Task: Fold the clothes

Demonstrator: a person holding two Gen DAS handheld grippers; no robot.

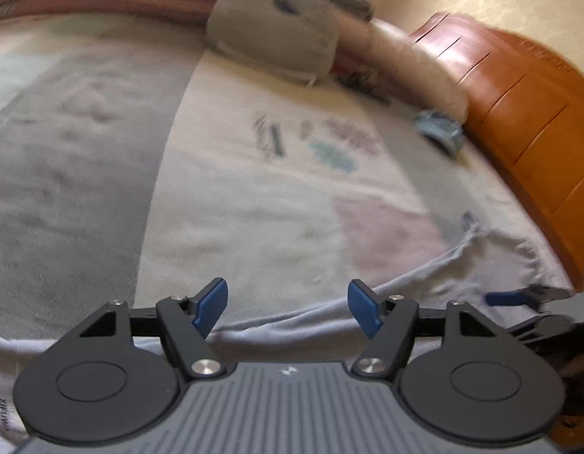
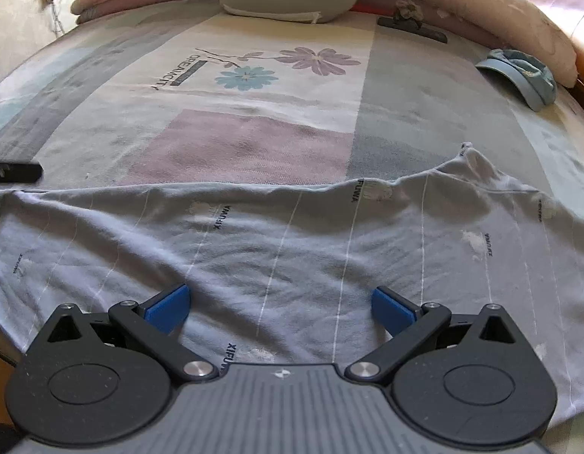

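Through left wrist view: left gripper (image 1: 288,308) fingers well apart, nothing held; one pale blue garment (image 1: 424,283) just past them on bed (image 1: 84,159), blurred. One pillow (image 1: 277,22).

Through right wrist view: right gripper (image 2: 280,308) fingers wide, empty, above same garment (image 2: 292,249), spread, wrinkled, unfolded. Folding judged barely begun. One cap (image 2: 526,75).

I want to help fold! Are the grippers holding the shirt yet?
No. The left gripper and right gripper are both open above the grey garment, holding nothing.
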